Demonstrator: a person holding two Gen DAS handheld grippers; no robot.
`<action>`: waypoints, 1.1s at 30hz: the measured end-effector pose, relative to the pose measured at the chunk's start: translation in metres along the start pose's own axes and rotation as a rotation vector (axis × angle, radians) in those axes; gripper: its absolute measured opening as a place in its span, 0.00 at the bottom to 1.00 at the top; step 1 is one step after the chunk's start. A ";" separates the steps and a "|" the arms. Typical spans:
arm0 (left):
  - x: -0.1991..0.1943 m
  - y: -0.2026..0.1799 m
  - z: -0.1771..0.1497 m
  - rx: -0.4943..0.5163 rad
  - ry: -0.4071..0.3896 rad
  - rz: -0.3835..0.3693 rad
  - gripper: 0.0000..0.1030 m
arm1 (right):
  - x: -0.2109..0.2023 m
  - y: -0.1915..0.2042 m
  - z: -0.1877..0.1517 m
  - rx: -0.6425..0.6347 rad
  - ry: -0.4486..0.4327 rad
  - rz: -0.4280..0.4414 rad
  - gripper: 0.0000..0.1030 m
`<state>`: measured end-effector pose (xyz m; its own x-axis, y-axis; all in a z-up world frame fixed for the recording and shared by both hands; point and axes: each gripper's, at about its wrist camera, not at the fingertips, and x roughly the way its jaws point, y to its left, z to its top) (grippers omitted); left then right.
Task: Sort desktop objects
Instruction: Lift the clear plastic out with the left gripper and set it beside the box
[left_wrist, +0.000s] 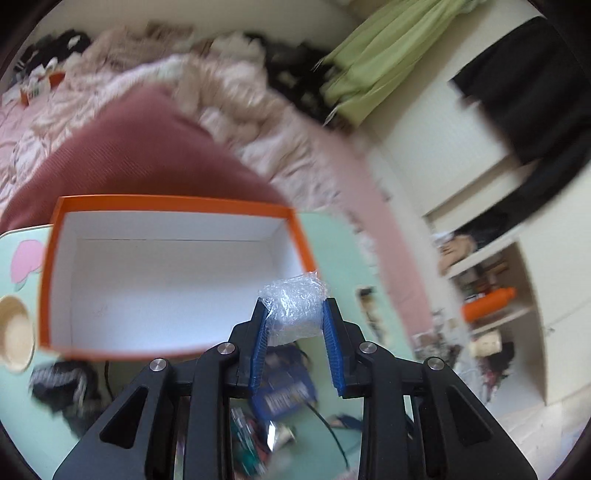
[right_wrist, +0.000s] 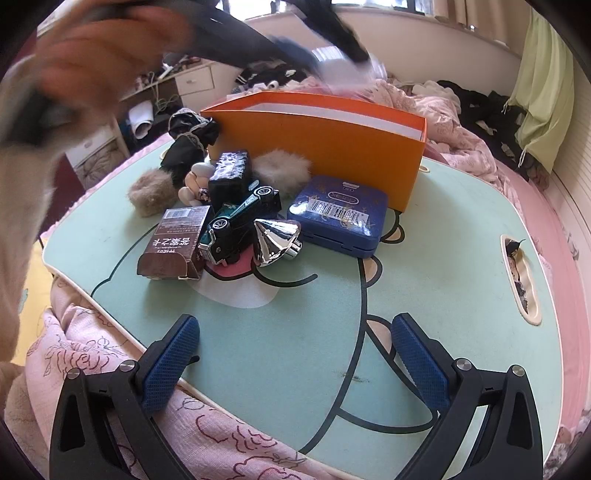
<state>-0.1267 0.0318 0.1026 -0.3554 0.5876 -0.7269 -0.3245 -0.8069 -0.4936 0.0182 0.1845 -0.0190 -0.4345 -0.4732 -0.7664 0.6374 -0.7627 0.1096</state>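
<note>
because the left gripper (left_wrist: 293, 317) carries a crumpled wad of clear plastic wrap (left_wrist: 293, 308) between its blue pads, narrow jaws pressing on both sides, it seems the wad is meant for the orange box (left_wrist: 173, 275). the box lies open and empty just ahead and left of these jaws, and the wad hangs over its near right corner, not yet inside.

the right gripper (right_wrist: 295, 354) has its jaws wide apart with nothing between them, low over the mint-green lap table (right_wrist: 443, 277). ahead of them wait a blue tin (right_wrist: 338, 218), a green toy car (right_wrist: 240, 218), a shiny silver cone (right_wrist: 275, 243), a brown carton (right_wrist: 173, 243) and two fluffy scrunchies (right_wrist: 282, 168), all crowded before the box.

the table stands on a bed with pink floral bedding (right_wrist: 74, 369); a green curtain (right_wrist: 543, 92) hangs beyond.
</note>
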 end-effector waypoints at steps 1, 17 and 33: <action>-0.011 0.000 -0.008 0.009 -0.019 -0.007 0.29 | 0.001 0.000 0.001 0.000 0.000 -0.001 1.00; -0.065 0.085 -0.087 -0.183 -0.196 -0.106 0.64 | 0.001 -0.001 0.001 0.004 -0.002 -0.004 1.00; -0.048 0.064 -0.208 0.045 -0.281 0.556 0.73 | 0.001 -0.005 0.000 0.005 0.000 -0.008 1.00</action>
<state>0.0520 -0.0612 0.0066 -0.6966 0.0792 -0.7131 -0.0597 -0.9968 -0.0524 0.0148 0.1875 -0.0204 -0.4398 -0.4672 -0.7670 0.6307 -0.7687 0.1066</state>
